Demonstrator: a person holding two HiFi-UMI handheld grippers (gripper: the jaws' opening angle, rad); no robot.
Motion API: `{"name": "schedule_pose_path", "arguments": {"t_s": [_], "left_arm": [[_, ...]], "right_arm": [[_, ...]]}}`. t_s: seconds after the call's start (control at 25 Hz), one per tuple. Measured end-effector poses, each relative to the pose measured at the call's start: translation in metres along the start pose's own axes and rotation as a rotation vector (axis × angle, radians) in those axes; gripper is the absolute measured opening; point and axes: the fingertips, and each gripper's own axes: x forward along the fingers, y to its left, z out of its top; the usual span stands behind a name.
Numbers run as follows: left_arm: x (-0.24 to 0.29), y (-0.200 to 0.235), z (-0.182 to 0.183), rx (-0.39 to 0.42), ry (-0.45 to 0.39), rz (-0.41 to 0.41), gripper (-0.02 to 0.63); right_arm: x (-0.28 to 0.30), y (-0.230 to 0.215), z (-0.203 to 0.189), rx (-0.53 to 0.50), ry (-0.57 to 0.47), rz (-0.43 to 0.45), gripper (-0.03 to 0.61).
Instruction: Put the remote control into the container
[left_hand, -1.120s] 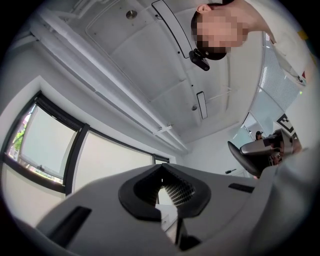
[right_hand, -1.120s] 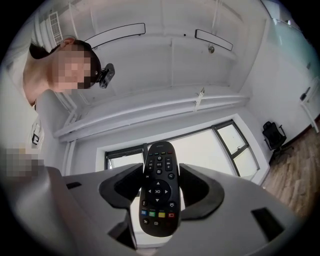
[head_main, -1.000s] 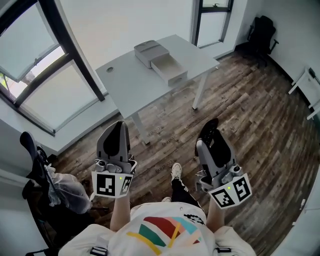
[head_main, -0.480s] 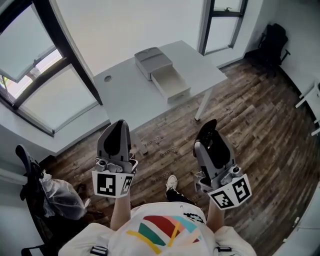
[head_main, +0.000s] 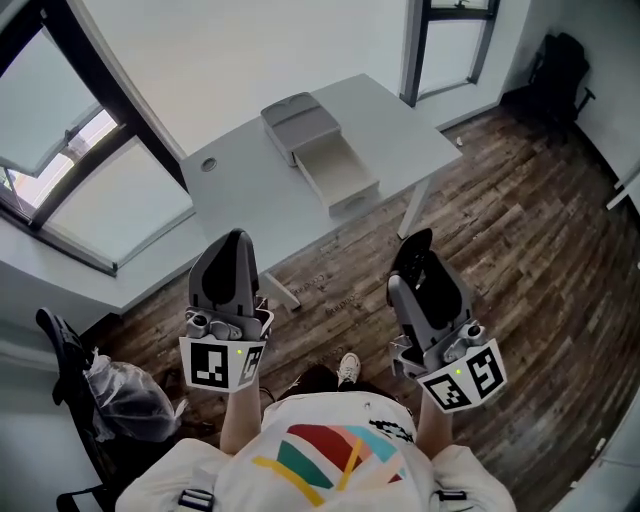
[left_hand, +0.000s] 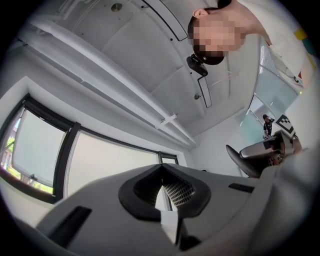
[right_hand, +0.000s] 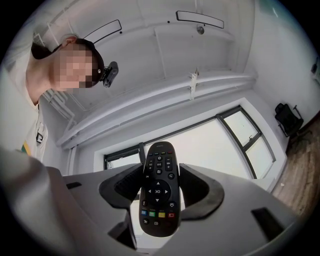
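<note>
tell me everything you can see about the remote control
The remote control is a slim black bar with rounded ends, plastic by the look of it. Its button face is turned toward the right gripper view: small keys at the far end, a round direction pad with an OK key in the middle, then a row of blue, green, yellow and red keys. The right gripper clamps it by its long sides, lengthwise between the jaws, the far end poking past them.

Remote control (right_hand: 158, 192) between the right gripper (right_hand: 159, 186) jaws: smooth black plastic, slightly glossy; gripper shell matt grey plastic. Ahead of the jaws, table (head_main: 240, 180) top smooth matt grey, floor (head_main: 520, 230) dark grainy wood planks.
</note>
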Motion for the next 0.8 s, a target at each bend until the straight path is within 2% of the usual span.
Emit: {"name": "schedule_pose_path", "arguments": {"t_s": [0.36,0.56,0.8], "left_arm": [[0.035,-0.007,-0.02,0.01,0.008,-0.043,0.008],[0.066,-0.003,-0.044,-0.032,-0.003,-0.061,0.008],[0.126,0.016,-0.069,-0.072,-0.039,-0.057,0.008]], "right_arm": [[0.012,-0.032,-0.005,0.014,-0.029,-0.021,0.232],[0.028,-0.05,-0.009,-0.017,-0.021,-0.042,0.232],[0.072,-0.095,-0.008,-0.051,0.002,-0.065,0.232]]}}
